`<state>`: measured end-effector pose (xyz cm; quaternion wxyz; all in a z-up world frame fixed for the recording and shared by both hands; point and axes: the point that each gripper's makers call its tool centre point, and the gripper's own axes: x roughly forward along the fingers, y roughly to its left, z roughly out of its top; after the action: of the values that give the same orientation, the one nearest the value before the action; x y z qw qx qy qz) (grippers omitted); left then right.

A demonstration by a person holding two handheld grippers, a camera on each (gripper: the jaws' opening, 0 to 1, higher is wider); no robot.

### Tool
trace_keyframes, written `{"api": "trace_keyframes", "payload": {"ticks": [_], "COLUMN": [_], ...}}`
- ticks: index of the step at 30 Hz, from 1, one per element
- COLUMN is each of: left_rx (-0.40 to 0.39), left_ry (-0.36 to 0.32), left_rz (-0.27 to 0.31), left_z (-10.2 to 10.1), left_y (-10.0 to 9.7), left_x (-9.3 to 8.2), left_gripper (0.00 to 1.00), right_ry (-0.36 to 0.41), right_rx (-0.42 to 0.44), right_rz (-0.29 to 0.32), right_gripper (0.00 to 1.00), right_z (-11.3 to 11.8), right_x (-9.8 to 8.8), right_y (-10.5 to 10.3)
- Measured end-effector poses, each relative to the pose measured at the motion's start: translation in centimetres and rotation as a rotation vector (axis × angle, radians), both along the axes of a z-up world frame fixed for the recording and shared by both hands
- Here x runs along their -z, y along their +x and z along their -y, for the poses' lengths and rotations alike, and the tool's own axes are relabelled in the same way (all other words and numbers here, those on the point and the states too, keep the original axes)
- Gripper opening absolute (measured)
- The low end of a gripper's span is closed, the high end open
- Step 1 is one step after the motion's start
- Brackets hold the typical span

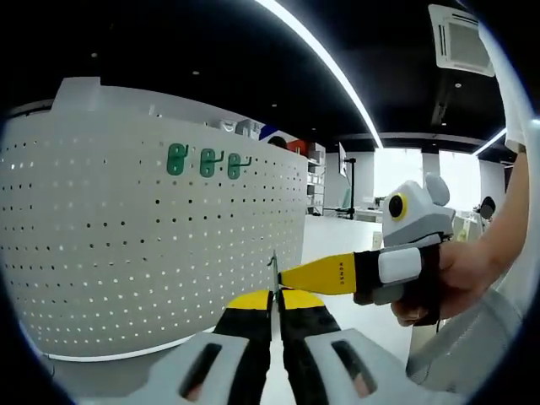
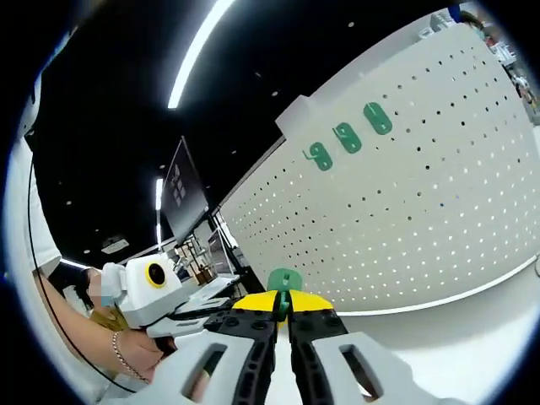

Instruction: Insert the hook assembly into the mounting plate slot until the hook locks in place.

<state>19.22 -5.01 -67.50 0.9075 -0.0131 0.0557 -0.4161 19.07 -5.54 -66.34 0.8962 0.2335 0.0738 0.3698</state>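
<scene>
The right gripper (image 2: 283, 314) is clenched on the small green hook assembly (image 2: 284, 281), likely light, stiff plastic best pinched by its flat plate, below the three hooks (image 2: 348, 137) near the pegboard's (image 2: 422, 202) upper edge, while the left gripper (image 1: 275, 302) is closed empty.

I see a white perforated mounting plate (image 1: 126, 253) standing upright. Three green hooks (image 1: 207, 160) sit high on it. A fourth green hook (image 2: 284, 283) is clamped edge-on before it.
</scene>
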Motion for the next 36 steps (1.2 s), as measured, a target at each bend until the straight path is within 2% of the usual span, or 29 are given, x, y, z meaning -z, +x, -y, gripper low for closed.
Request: {"api": "trace_keyframes", "payload": {"ticks": [8,13,19,24,29,31,33,36], "left_rx": [0.006,0.005,-0.016,-0.024,-0.024,-0.027,-0.030,-0.034], "left_ry": [0.028,0.049,0.086,0.093,0.109,0.111,0.110,0.109], "left_rz": [0.010,0.009,0.008,-0.001,-0.016,-0.019,-0.021,-0.025], "left_z": [0.2,0.1,-0.2,-0.2,-0.2,-0.3,-0.4,-0.5], "left_y": [-0.3,-0.3,0.0,0.1,0.0,0.0,0.1,0.2], "left_x": [0.6,0.8,1.5,1.8,2.3,2.4,2.5,2.5], "left_gripper": [0.03,0.07,0.39,0.59,0.61,0.61,0.61,0.61], "right_ry": [-0.010,0.013,0.025,0.033,0.026,-0.030,-0.197,-0.323], "right_rx": [-0.001,0.001,0.007,0.016,0.021,0.040,0.096,0.140], "right_rz": [-0.008,-0.020,-0.034,-0.044,-0.040,-0.011,0.054,0.108], "right_gripper": [0.00,0.00,0.01,0.01,0.01,0.01,0.01,0.01], "right_z": [0.0,0.2,0.6,0.7,0.8,1.1,2.0,2.7], "right_x": [0.4,0.6,0.8,1.1,1.0,0.9,1.3,1.3], "right_y": [-0.3,-0.2,-0.1,-0.1,0.0,0.2,0.6,0.8]}}
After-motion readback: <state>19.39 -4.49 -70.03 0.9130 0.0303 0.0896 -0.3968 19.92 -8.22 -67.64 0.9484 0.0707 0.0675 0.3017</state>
